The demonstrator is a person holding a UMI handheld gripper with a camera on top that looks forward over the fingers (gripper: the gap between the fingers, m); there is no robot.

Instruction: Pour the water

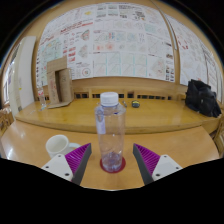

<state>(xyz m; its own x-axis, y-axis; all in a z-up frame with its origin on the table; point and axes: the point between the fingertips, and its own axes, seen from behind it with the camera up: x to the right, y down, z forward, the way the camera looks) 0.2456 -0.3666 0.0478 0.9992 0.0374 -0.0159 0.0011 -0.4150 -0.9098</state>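
one capped bottle (110, 132) upright between open jaws (gaps either side), wooden table (30, 140)

Bottle (110, 133): base is seen against a purple patch; whether that patch is a coaster or a pad cannot be told. Water level inside cannot be made out through the clear wall. Label text, if any, too small to read.

Gripper (112, 160): only the two finger ends with purple pads (77, 160) are shown; the rest is cut off below. Contact between pads and bottle cannot be confirmed; a gap appears at each side.

White cup (57, 145): partly hidden behind the left finger.

Wall posters (115, 45): print too small to read.

Cardboard box (59, 82) and black bag (201, 97): contents not visible.
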